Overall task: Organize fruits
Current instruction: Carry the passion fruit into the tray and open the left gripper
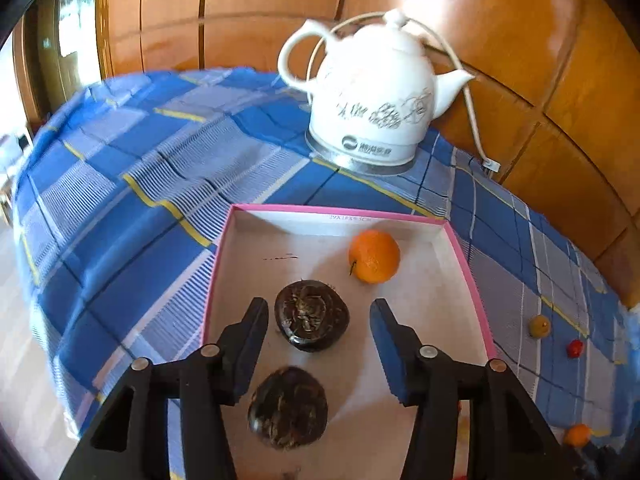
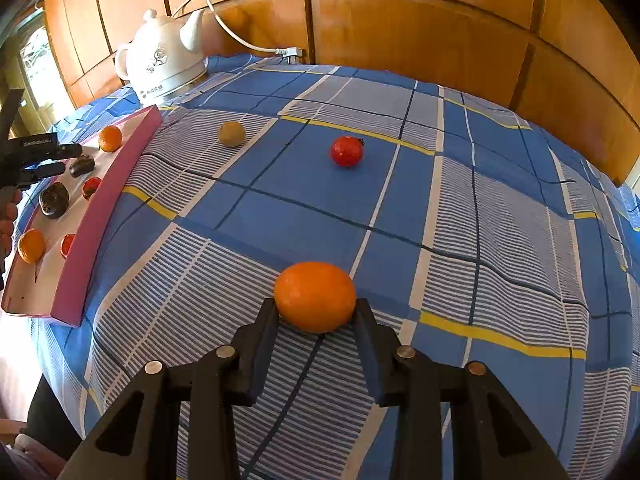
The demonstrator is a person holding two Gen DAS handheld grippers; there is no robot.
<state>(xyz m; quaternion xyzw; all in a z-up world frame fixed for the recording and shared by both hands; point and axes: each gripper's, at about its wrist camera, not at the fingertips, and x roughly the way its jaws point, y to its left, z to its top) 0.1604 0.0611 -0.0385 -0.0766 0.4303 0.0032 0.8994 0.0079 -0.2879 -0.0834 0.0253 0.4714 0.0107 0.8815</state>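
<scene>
Right gripper [image 2: 316, 312] has its jaws pinched on the orange [image 2: 315, 297] out on the blue cloth [image 2: 400, 208], left gripper [image 1: 320, 320] hangs open and empty over the pink box [image 1: 472, 276], so I'd lift that orange gently, squeezing no harder.

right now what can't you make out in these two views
- Left wrist view: the near end of the pink-rimmed box is hidden behind the left tongs.
- Left wrist view: the small greenish fruit on the cloth is too small to identify.
- Right wrist view: the underside of the orange between the right tongs is hidden.
- Right wrist view: the box's far-left side is cut off by the picture edge.
</scene>
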